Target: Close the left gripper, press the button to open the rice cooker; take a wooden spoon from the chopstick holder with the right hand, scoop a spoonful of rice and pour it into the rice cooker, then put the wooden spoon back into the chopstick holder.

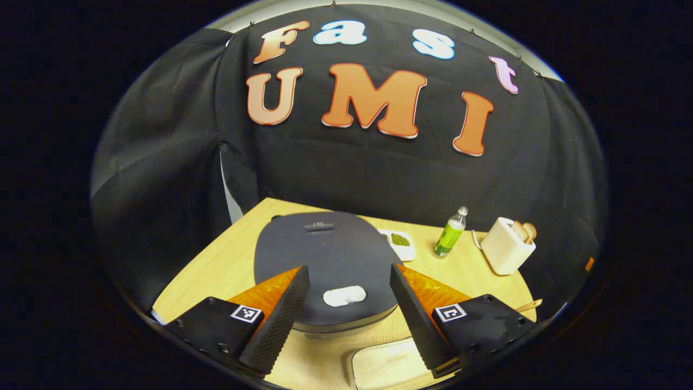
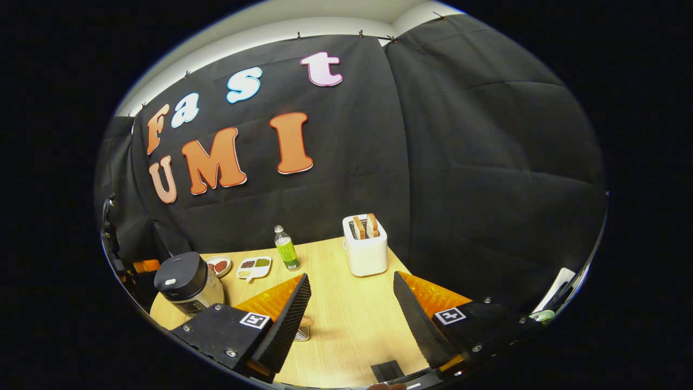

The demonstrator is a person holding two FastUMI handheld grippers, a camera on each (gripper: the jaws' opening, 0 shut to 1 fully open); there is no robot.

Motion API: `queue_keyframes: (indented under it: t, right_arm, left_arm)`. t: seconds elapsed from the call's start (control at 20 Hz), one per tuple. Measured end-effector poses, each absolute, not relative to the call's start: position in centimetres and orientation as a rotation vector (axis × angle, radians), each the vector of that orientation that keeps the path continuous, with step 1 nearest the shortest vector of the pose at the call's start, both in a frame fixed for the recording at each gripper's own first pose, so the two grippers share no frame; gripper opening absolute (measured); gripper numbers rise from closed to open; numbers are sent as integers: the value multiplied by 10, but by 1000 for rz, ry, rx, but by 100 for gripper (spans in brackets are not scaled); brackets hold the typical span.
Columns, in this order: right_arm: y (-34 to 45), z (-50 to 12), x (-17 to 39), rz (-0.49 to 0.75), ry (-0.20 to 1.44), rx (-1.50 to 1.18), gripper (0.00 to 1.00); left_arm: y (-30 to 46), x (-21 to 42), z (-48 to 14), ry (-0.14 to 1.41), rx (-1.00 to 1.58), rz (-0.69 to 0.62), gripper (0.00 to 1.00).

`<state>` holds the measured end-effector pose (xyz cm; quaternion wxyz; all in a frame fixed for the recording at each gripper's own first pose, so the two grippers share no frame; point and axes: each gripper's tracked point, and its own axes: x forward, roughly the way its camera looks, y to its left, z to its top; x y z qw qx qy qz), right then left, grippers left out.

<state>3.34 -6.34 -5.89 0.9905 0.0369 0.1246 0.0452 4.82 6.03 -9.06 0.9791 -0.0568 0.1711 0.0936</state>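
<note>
The rice cooker (image 1: 330, 254) has a dark grey lid that is down, with a white button (image 1: 344, 296) near its front edge. My left gripper (image 1: 349, 268) hovers over the lid, open, its fingers flanking the button without touching it. A wooden handle (image 1: 528, 306) pokes out at the right table edge. In the right gripper view the rice cooker (image 2: 187, 281) stands at the far left. My right gripper (image 2: 352, 275) is open above the table with nothing between its fingers. A small ribbed metal holder (image 2: 303, 330) peeks out beside its left finger, mostly hidden.
A white toaster (image 2: 366, 244) with bread slices stands at the back, with a green bottle (image 2: 286, 248) and two small dishes (image 2: 254, 266) to its left. A pale tray of rice (image 1: 387, 365) lies in front of the cooker. The wooden table (image 2: 352, 319) ends at black cloth walls.
</note>
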Motion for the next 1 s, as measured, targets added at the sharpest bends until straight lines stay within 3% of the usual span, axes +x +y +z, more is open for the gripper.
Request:
queue_keyframes:
  t: [0.4,0.7,1.0]
  right_arm:
    - [-50,-8,43,129,159,40,95]
    - [-26,37,41,193,62,12,95]
    - [-14,43,39,223,42,-14,95]
  left_arm:
    - [99,-12,79,48,4,256,99]
    - [104,-43,122,-49,19,289,99]
    - [103,-51,124,-64,35,308,98]
